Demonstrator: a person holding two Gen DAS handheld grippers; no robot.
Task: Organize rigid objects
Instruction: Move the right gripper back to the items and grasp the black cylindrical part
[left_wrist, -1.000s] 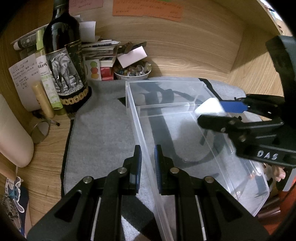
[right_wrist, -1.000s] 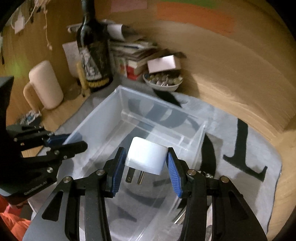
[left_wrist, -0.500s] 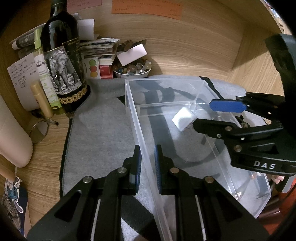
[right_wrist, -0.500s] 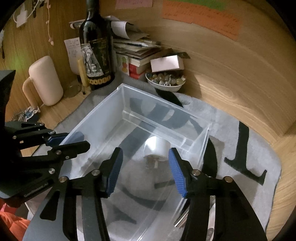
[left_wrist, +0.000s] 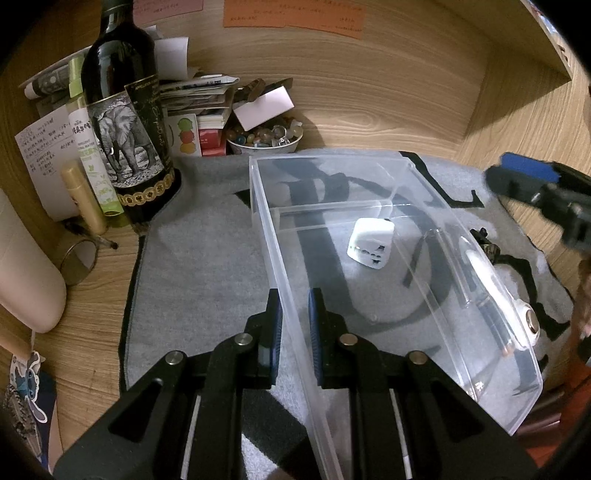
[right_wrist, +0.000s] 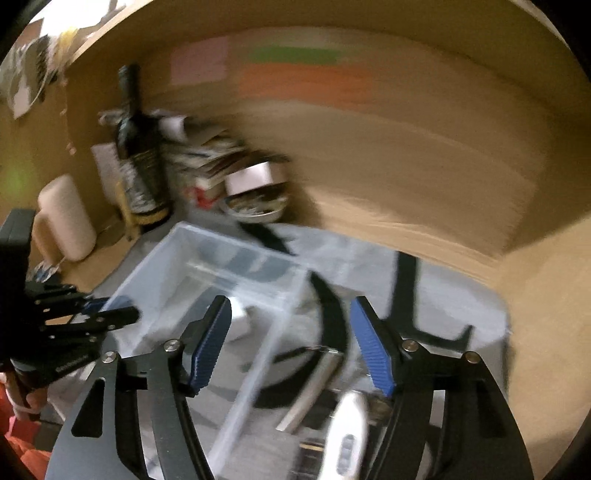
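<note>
The left gripper (left_wrist: 294, 325) is clamped on the near long wall of the clear plastic bin (left_wrist: 273, 236), one blue pad outside the wall and one inside, the gap between them no wider than the plastic. The bin sits on a grey mat (left_wrist: 199, 258) with black lettering, on a wooden desk. Inside the bin's large compartment, just in front of the clear divider, the white plug adapter (left_wrist: 371, 248) rests on the floor, apart from both grippers. The right gripper (right_wrist: 291, 345) hangs above the bin's far long wall with its blue pads spread wide and nothing between them; that view is smeared by motion, so the objects under it are hard to name, though a white oblong item (right_wrist: 345, 435) and a silvery bar (right_wrist: 314, 391) seem to lie on the mat just outside the bin. A dark wine bottle (left_wrist: 125, 122) with an elephant label stands at the mat's far left corner, beside a bowl of small stones (left_wrist: 264, 138).
</note>
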